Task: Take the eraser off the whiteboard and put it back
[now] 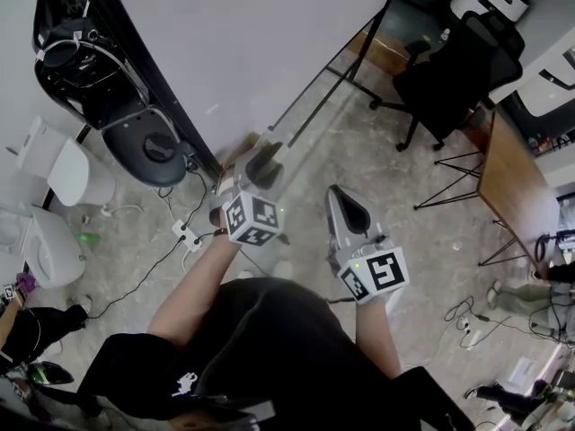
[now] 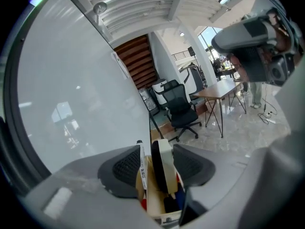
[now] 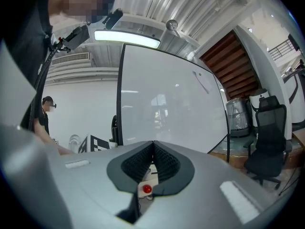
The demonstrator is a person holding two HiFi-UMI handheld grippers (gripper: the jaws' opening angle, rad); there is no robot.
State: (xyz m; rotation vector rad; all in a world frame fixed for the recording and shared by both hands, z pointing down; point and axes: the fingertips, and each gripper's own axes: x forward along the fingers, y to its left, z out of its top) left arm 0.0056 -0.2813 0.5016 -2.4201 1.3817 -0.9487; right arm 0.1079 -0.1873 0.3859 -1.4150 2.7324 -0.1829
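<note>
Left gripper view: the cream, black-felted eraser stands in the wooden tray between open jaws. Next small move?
Probably draw the left gripper straight back. The cream, black-felted eraser rests in the wooden tray, the jaws are open, and the white marker alongside could snag sideways.

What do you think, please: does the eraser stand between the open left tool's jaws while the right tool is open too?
Only the right tool is wrong: the right gripper view shows it shut and empty. The eraser does stand between the open left tool's jaws.
</note>
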